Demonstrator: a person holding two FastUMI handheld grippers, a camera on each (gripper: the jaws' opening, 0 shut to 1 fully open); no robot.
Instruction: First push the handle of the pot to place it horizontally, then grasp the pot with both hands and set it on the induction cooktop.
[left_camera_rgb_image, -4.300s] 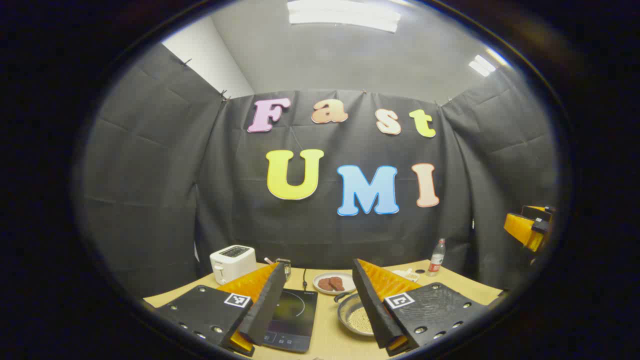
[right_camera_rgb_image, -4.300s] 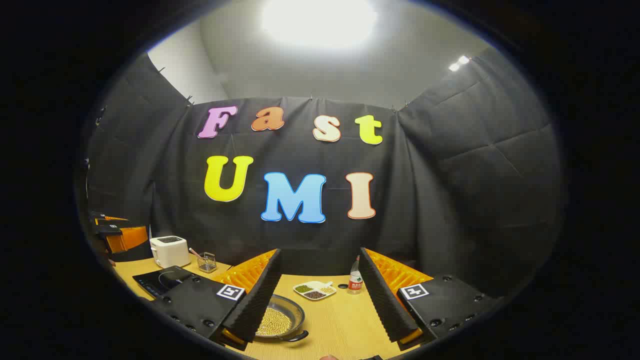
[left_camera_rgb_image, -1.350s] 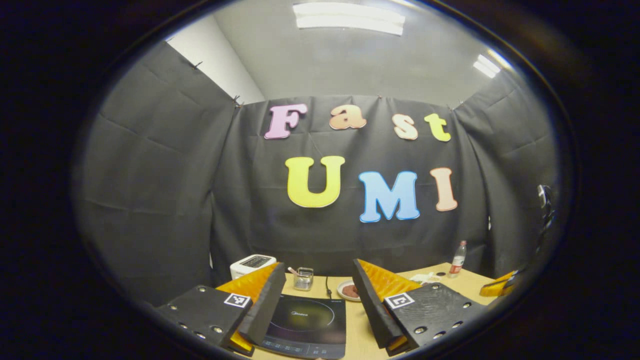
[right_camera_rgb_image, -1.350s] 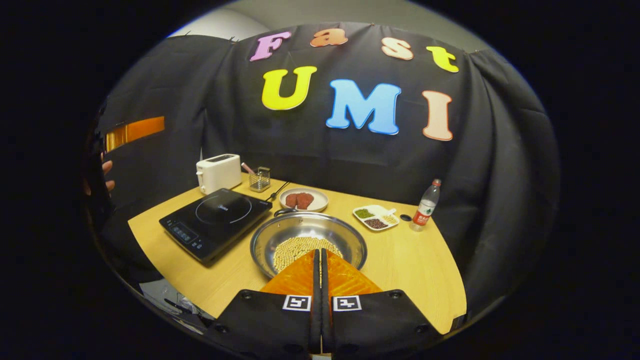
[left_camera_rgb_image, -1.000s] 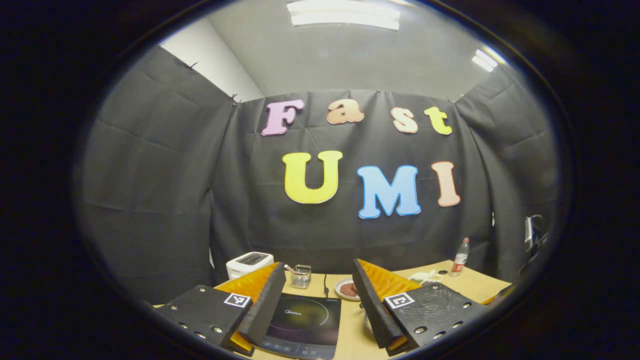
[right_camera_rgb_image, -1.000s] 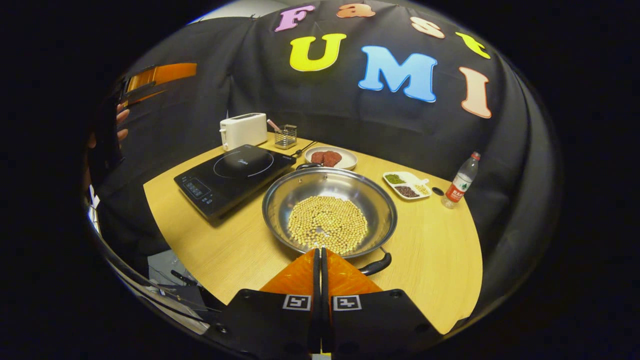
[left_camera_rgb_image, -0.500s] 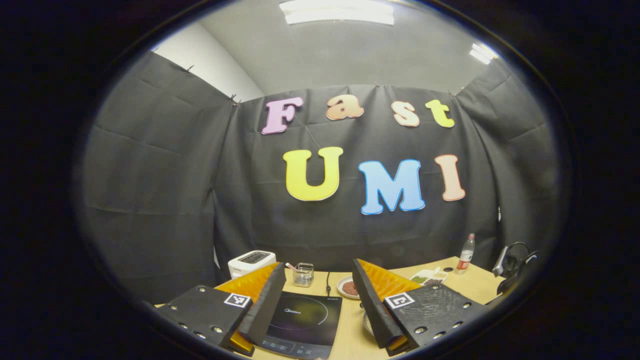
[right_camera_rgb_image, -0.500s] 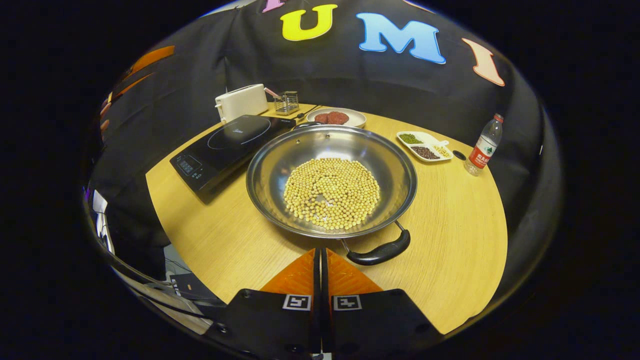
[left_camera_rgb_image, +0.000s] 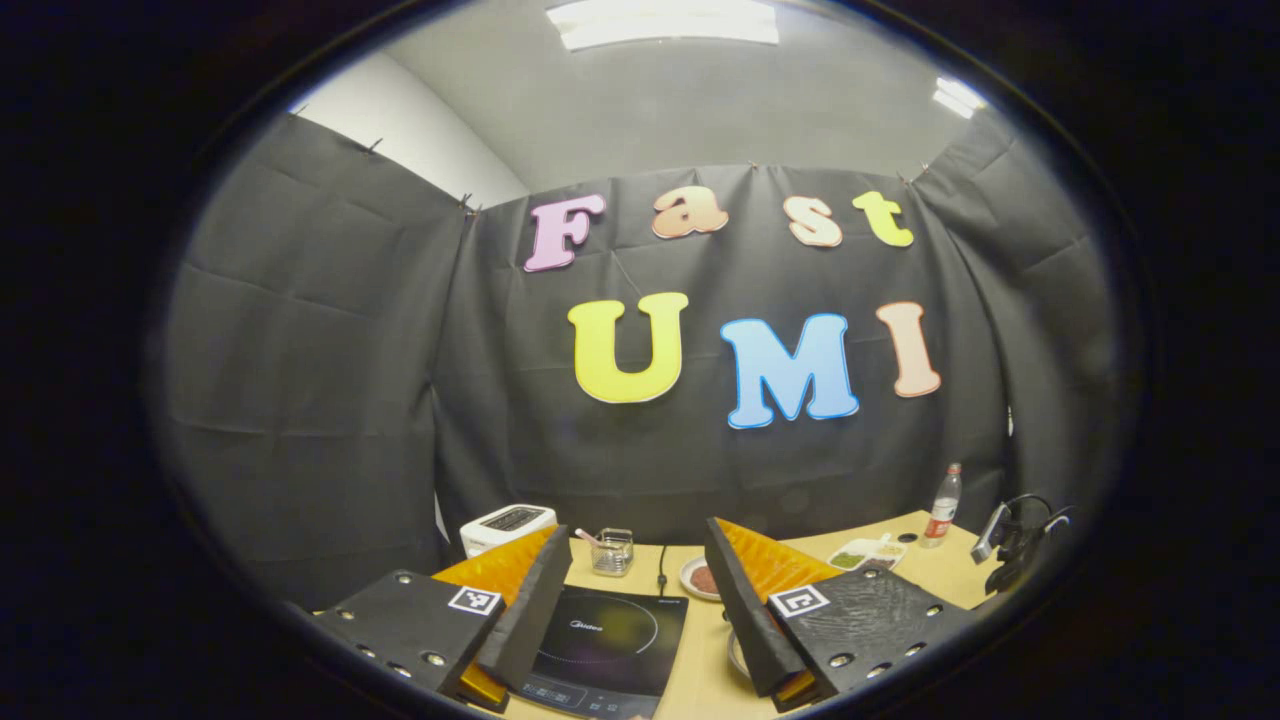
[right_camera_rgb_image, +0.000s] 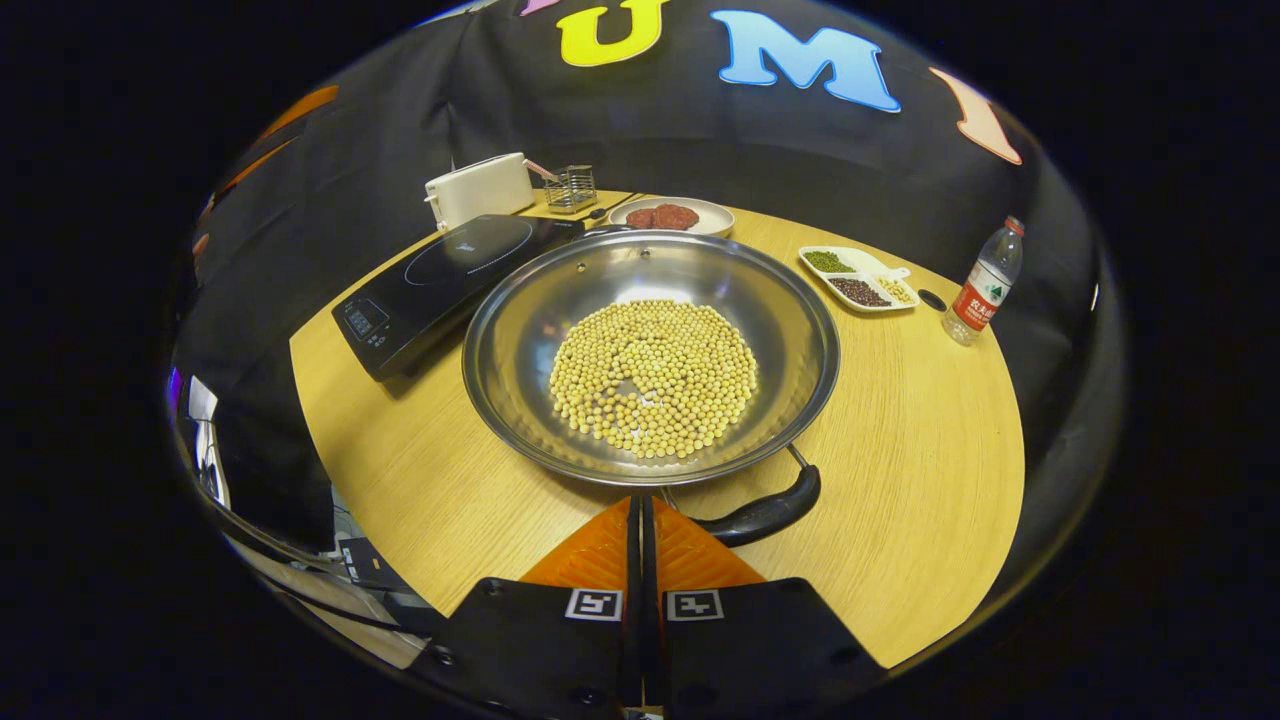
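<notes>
Right gripper (right_camera_rgb_image: 640, 510) has its two orange fingers pressed together with nothing between them, tips just at the near rim of the pot (right_camera_rgb_image: 520, 340). The pot is a wide steel pan sitting on the wooden table (right_camera_rgb_image: 900, 480), middle of the tabletop, with a round layer of soybeans (right_camera_rgb_image: 655, 378) in its bottom. Its black handle (right_camera_rgb_image: 765, 512) sticks out at the near right, just right of the fingertips (touching or not, cannot tell). Induction cooktop (right_camera_rgb_image: 440, 275) lies to the left of the pot, close beside its rim. Far side of the table: white toaster (right_camera_rgb_image: 480, 188), small wire basket (right_camera_rgb_image: 573, 187), plate of reddish patties (right_camera_rgb_image: 668, 215), divided dish of beans (right_camera_rgb_image: 860, 280), water bottle (right_camera_rgb_image: 983, 283) at far right.

Left gripper (left_camera_rgb_image: 632, 590) is held up off the table with fingers spread wide apart, holding nothing; the cooktop (left_camera_rgb_image: 610, 645) shows between them, toaster (left_camera_rgb_image: 505, 522) and basket (left_camera_rgb_image: 612, 550) beyond.
</notes>
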